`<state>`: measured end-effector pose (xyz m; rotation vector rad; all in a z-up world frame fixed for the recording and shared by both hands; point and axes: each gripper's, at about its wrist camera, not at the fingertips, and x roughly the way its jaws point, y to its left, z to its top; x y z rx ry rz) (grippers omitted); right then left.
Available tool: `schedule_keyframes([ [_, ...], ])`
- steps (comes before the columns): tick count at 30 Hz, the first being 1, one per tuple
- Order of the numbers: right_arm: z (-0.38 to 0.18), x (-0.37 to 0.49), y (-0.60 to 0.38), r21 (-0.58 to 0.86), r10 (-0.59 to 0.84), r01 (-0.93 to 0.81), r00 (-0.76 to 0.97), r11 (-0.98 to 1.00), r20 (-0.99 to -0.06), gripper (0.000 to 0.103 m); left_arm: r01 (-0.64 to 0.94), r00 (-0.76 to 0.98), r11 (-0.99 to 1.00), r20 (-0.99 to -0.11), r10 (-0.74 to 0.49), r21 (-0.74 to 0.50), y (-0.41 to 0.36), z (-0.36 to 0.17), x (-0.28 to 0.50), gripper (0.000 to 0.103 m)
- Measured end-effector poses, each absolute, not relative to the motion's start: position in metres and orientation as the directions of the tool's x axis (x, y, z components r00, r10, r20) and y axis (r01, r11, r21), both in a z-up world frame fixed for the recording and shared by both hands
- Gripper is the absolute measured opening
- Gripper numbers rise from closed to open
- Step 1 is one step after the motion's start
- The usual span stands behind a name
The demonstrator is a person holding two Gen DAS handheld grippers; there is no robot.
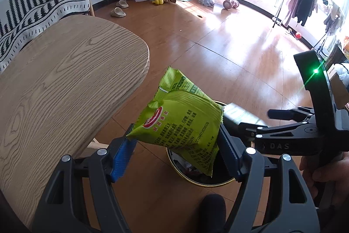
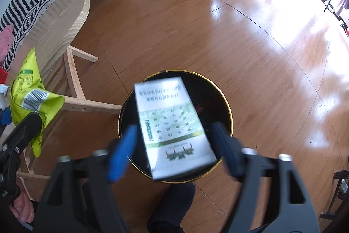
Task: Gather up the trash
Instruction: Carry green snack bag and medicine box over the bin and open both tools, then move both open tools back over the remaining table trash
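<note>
Right wrist view: right gripper (image 2: pixel 172 143) spread, blurred white box (image 2: pixel 173 127) loose above black bin (image 2: pixel 226 102); left gripper (image 1: pixel 174 150) pinching green snack bag (image 1: pixel 181 119) overhanging rim – either could tumble onto floor (image 2: pixel 240 36)

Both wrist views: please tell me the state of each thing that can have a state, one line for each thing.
left gripper: shut on the snack bag.
green snack bag: held above the bin, crumpled.
right gripper: open.
white box: blurred, between the open fingers, over the bin.
trash bin: upright, no lid, trash inside.
</note>
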<state>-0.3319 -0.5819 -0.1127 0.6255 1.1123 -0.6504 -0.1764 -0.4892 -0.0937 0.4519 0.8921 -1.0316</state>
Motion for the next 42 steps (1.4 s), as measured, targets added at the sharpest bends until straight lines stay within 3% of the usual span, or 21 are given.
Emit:
schedule_keyframes([
  [24, -0.086, -0.375, -0.611, 0.163, -0.267, 0.844, 0.336, 0.511, -0.903, 0.091, 0.914, 0.07, 0.376, -0.85, -0.522, -0.156, -0.524, -0.136, -0.197, 0.071],
  [25, -0.086, -0.376, -0.611, 0.164, -0.268, 0.844, 0.337, 0.51, -0.902, 0.091, 0.914, 0.071, 0.375, -0.847, -0.526, -0.157, -0.525, -0.137, -0.198, 0.072],
  [28, -0.084, -0.378, -0.613, 0.171, -0.271, 0.847, 0.343, 0.503, -0.899, 0.091, 0.907, 0.084, 0.389, -0.836, -0.543, -0.162, -0.523, -0.136, -0.195, 0.09],
  [29, -0.084, -0.378, -0.613, 0.174, -0.271, 0.847, 0.345, 0.502, -0.899, 0.091, 0.904, 0.086, 0.394, -0.832, -0.548, -0.166, -0.522, -0.135, -0.194, 0.092],
  [42, -0.072, -0.348, -0.595, 0.162, -0.27, 0.814, 0.363, 0.558, -0.892, 0.092, 0.884, 0.117, 0.436, -0.821, -0.558, -0.171, -0.495, -0.112, -0.172, 0.093],
])
